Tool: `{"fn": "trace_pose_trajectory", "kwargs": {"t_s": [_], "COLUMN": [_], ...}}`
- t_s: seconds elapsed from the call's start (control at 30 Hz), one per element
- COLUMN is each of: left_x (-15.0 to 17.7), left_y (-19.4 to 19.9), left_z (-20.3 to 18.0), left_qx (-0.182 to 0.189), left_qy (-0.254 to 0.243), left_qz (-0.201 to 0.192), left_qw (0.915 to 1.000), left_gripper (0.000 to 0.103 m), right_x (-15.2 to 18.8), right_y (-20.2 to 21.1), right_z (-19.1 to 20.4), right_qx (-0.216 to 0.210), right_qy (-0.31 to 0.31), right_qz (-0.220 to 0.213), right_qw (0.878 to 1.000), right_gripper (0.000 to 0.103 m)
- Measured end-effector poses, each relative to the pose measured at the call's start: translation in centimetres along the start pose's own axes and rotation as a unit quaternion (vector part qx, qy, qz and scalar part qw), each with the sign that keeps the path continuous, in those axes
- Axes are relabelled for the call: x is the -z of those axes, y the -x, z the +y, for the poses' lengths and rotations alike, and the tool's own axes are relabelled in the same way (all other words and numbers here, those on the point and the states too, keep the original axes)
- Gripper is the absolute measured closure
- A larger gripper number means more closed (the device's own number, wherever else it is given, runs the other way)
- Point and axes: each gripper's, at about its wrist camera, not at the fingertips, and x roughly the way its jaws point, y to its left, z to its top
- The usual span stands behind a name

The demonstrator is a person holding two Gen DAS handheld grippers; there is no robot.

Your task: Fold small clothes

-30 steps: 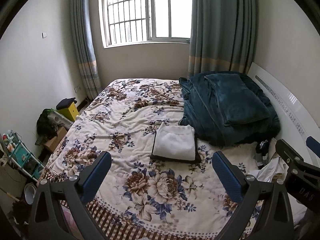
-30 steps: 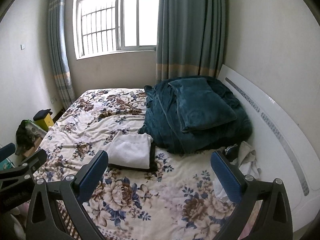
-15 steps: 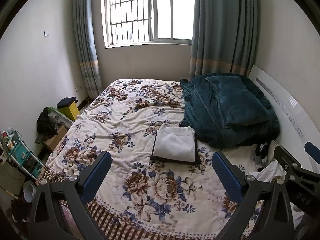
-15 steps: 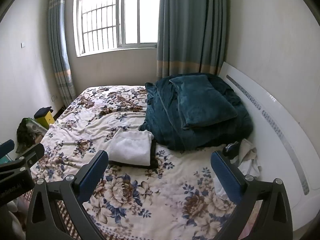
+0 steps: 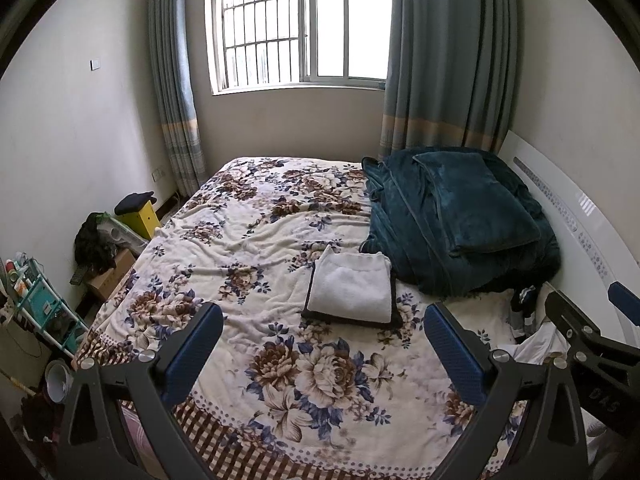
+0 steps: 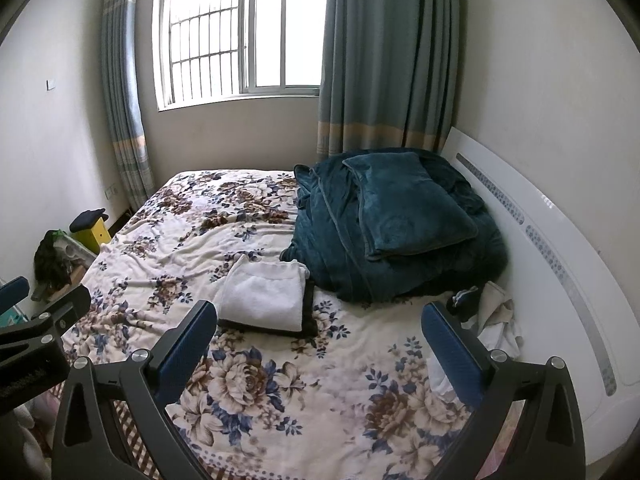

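Both grippers hung over the near end of the bed, holding nothing.

The left gripper (image 5: 322,344) and right gripper (image 6: 320,340) each had their blue-padded fingers spread wide apart. Ahead of them a folded white garment (image 5: 352,286) lay on a folded dark garment (image 5: 394,322) on the floral blanket (image 5: 248,240), just beside the heaped teal quilt (image 5: 460,220). Crumpled clothes (image 6: 496,320) lay by the white headboard (image 6: 540,240).
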Motion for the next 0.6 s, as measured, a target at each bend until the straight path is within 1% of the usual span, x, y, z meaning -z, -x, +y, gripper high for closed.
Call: {"fn": "trace_pose_trajectory", "kwargs": {"t_s": [0.6], "left_x": [-0.03], "left_y": [-0.04], "left_z": [0.19], "left_qx": [-0.002], "left_qy": [0.003], "left_qz": [0.000], "left_qw": [1.0000], "left_gripper": [0.000], "right_x": [-0.02], "right_y": [-0.09], "right_z": [0.28], "right_qx": [-0.003], "right_qy": [0.000], "right_qz": [0.000], "right_qw": [1.000], "right_gripper": [0.000]}}
